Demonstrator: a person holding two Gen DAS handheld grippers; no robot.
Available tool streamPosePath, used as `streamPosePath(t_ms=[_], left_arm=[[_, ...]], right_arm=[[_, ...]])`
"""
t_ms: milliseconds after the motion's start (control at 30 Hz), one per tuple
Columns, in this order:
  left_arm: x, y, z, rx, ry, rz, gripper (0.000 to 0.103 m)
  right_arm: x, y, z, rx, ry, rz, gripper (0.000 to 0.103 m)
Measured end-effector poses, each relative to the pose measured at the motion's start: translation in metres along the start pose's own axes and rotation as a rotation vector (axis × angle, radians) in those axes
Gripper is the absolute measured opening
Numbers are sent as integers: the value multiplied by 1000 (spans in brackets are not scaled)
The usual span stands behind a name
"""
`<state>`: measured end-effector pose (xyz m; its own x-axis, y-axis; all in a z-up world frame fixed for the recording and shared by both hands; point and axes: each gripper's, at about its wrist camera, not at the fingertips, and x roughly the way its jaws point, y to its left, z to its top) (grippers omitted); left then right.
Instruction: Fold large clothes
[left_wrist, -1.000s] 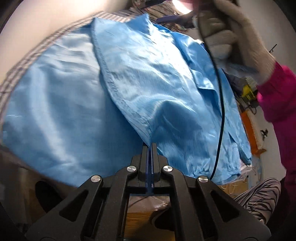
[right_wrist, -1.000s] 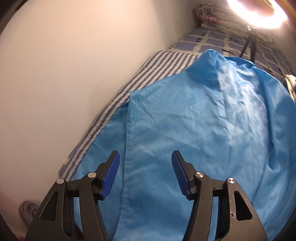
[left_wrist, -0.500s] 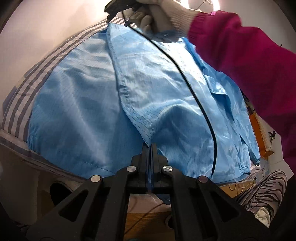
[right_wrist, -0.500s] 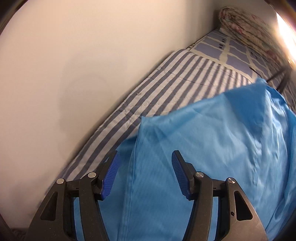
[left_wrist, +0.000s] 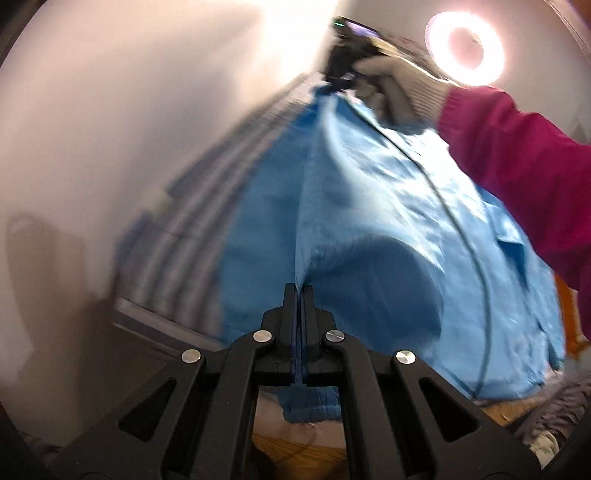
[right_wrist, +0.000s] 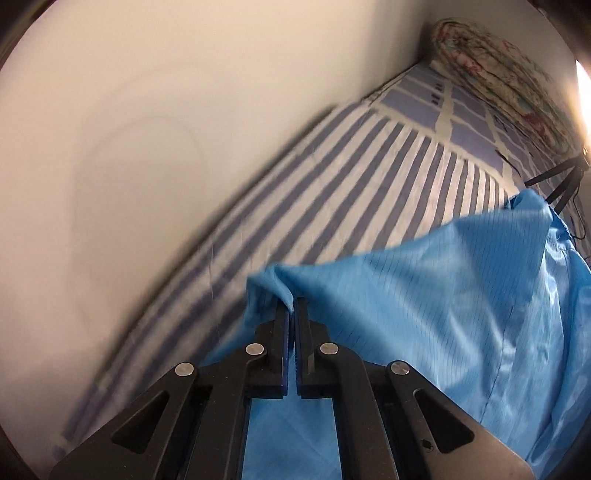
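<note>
Black claws (left_wrist: 300, 291), grey glove (left_wrist: 399, 88), magenta sleeve (left_wrist: 517, 155)

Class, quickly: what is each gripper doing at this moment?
Left gripper: shut on the blue garment.
Right gripper: its jaws have just closed; shut on the garment's edge.

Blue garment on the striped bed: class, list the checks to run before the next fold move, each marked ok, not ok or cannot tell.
1. Left gripper shut on the blue garment edge: ok.
2. Right gripper, jaws just closed, pinching a fold of cloth: ok.
3. Black cable clear of the garment: not ok, it trails across it.
4. Striped sheet bare beyond the garment: ok.
5. Garment lying smooth: not ok, bunched and lifted.
6. Far sleeve position: cannot tell.
</note>
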<state>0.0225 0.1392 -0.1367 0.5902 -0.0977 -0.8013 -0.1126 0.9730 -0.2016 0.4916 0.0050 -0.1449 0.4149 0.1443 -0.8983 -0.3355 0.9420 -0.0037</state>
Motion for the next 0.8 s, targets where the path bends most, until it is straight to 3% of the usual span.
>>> streamPosePath(t_ms=[67, 267, 433, 600, 800], left_arm=[[3, 3, 2, 6, -12, 64, 0], [29, 7, -1, 3, 25, 159, 0], [39, 3, -2, 10, 47, 198, 0], [28, 11, 1, -34, 30, 161, 0], [10, 7, 4, -12, 7, 78, 0]], right_arm=[[0, -1, 11, 27, -20, 7, 1], [26, 14, 26, 52, -32, -2, 1], [41, 21, 18, 48, -63, 3, 2], [11, 0, 3, 112, -113, 99, 18], [-74, -48, -40, 177, -190, 231, 20]])
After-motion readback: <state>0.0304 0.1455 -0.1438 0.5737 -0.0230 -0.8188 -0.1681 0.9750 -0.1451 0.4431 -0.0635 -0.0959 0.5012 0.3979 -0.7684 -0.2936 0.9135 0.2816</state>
